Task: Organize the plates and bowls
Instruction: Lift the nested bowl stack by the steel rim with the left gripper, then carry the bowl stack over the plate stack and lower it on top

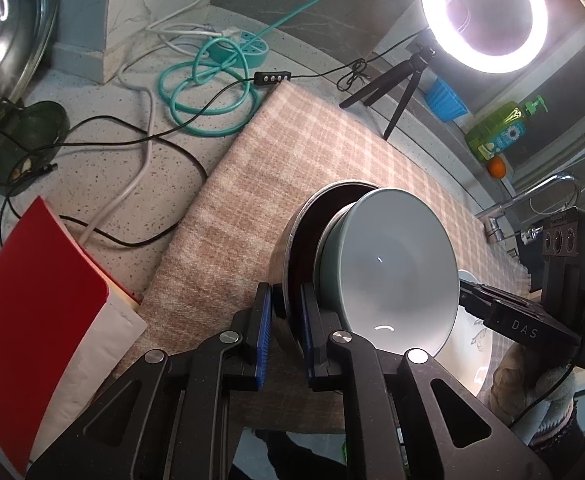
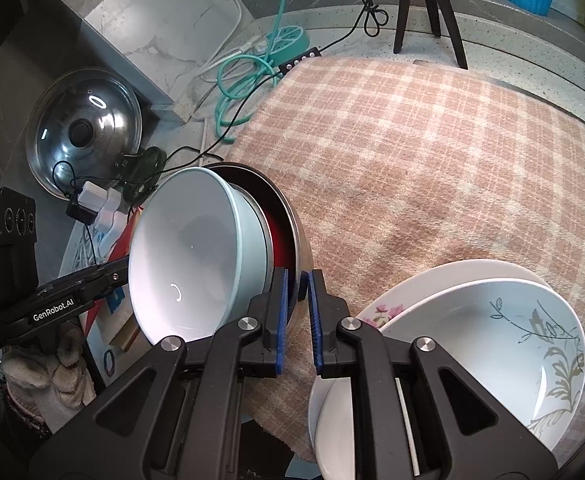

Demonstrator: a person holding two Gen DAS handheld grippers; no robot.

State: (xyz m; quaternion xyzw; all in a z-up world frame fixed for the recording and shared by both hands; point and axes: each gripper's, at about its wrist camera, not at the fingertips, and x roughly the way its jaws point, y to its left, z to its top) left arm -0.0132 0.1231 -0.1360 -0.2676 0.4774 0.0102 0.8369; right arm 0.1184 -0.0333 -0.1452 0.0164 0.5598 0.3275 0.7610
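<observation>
A pale blue bowl (image 1: 388, 268) is nested in a steel bowl with a dark red inside (image 1: 300, 236), and the pair is tilted on edge above the checked cloth (image 1: 292, 148). My left gripper (image 1: 286, 320) is shut on the steel bowl's rim. My right gripper (image 2: 298, 316) is shut on the opposite rim of the steel bowl (image 2: 292, 232), with the blue bowl (image 2: 188, 252) to its left. A white bowl with a leaf print (image 2: 492, 344) rests on a floral plate (image 2: 388, 304) at the lower right.
A ring light (image 1: 484, 12) on a tripod (image 1: 392, 88) stands at the cloth's far edge. Teal and black cables (image 1: 208, 84) lie on the counter. A red and white packet (image 1: 40, 312) lies left. A steel lid (image 2: 84, 128) leans at the wall.
</observation>
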